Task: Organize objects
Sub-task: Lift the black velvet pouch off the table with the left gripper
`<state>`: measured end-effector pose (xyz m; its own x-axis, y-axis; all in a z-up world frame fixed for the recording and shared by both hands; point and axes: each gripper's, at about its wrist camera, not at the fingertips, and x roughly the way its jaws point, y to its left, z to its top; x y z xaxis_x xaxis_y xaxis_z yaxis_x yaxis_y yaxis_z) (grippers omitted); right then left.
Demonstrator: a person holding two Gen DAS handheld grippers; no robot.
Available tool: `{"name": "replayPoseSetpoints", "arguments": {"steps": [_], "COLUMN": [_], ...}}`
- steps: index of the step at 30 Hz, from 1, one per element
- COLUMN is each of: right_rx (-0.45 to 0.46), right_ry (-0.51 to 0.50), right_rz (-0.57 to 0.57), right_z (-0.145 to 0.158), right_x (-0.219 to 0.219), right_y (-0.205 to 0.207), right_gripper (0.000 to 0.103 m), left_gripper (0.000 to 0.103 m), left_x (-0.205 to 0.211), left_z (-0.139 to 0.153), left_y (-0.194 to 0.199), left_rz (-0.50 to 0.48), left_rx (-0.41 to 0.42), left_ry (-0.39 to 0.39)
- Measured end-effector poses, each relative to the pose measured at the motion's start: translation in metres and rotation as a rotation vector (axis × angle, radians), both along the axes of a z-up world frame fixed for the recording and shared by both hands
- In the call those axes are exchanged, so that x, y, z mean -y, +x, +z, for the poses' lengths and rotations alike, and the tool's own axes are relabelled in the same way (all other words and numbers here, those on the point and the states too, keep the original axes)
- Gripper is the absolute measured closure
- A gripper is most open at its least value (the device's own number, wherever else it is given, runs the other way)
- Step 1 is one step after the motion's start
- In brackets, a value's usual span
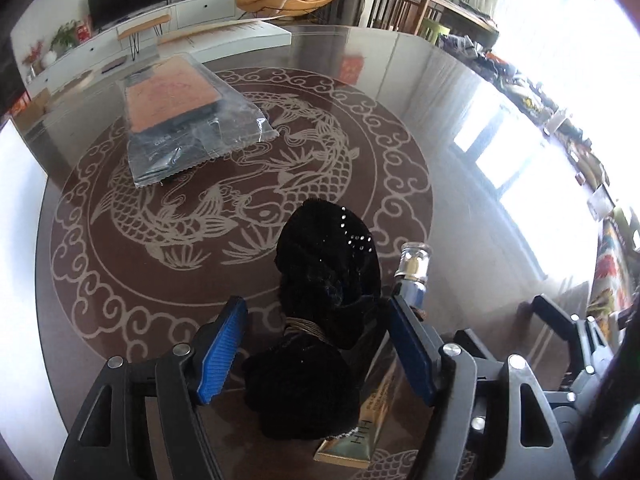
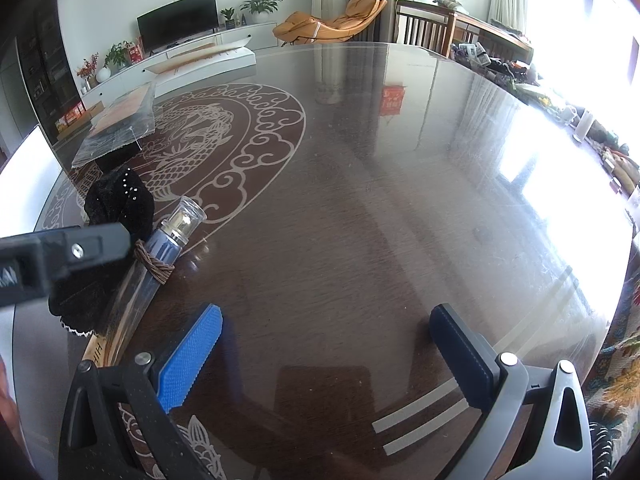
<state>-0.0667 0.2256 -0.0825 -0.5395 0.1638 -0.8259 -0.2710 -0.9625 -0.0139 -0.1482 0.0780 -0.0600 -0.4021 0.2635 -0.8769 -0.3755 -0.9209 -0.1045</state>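
A black velvet pouch (image 1: 320,320) tied with cord lies on the glass table top (image 1: 460,128), between the fingers of my open left gripper (image 1: 316,344). Under and beside it lies a clear-boxed bottle (image 1: 412,272) with a gold base. A plastic-wrapped flat package (image 1: 188,116) lies farther off to the left. In the right wrist view, the pouch (image 2: 120,204) and the bottle (image 2: 172,236) lie at the left, and the package (image 2: 120,124) beyond. My right gripper (image 2: 328,352) is open and empty above bare table, right of the bottle.
The round table (image 2: 400,184) has a carved fish pattern under glass. Its right edge borders a patterned cloth (image 2: 612,368). Wooden chairs (image 2: 424,28) and a cluttered shelf stand beyond the far rim. My right gripper shows in the left wrist view (image 1: 560,328).
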Motion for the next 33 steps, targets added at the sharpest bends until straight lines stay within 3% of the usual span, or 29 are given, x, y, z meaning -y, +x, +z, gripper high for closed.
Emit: {"name": "replayPoseSetpoints", "arguments": {"steps": [2,3,4,5,9,10,12,13,14,22,33], "right_rx": [0.0,0.0,0.0,-0.001,-0.001,-0.001,-0.001,-0.001,-0.001,-0.002,-0.002], "right_ry": [0.0,0.0,0.0,0.0,0.001,0.0,0.001,0.001,0.001,0.001,0.001], "right_rz": [0.0,0.001,0.001,0.001,0.0,0.001,0.001,0.001,0.001,0.001,0.0], "right_z": [0.0,0.0,0.0,-0.001,-0.001,-0.002,-0.002,-0.002,-0.001,-0.002,-0.002], "right_x": [0.0,0.0,0.0,0.0,0.0,0.0,0.0,0.0,0.0,0.0,0.0], "right_y": [0.0,0.0,0.0,0.0,-0.001,0.0,0.0,0.0,0.001,0.001,0.001], "right_gripper": [0.0,0.0,0.0,0.0,0.0,0.0,0.0,0.0,0.0,0.0,0.0], "left_gripper": [0.038,0.045,0.06,0.066,0.065,0.064,0.049,0.03,0.021,0.0,0.0], "left_x": [0.004,0.01,0.018,0.025,0.052,0.057,0.059,0.057,0.056,0.069,0.069], "left_z": [-0.006,-0.007,-0.006,-0.006,-0.007,-0.009,-0.012,-0.015,-0.017,-0.022,-0.022], "left_y": [-0.003,-0.003,-0.003,-0.004,0.005,0.006,0.01,0.009,0.01,0.017,0.019], "left_rz": [0.05,0.092,0.135,0.173,0.307,0.32,0.316,0.309,0.306,0.321,0.319], "left_rx": [-0.019,-0.025,-0.037,-0.034,-0.052,-0.061,-0.073,-0.069,-0.067,-0.111,-0.127], "left_ry": [-0.034,-0.025,-0.013,-0.011,-0.029,-0.034,-0.053,-0.072,-0.088,-0.089,-0.086]}}
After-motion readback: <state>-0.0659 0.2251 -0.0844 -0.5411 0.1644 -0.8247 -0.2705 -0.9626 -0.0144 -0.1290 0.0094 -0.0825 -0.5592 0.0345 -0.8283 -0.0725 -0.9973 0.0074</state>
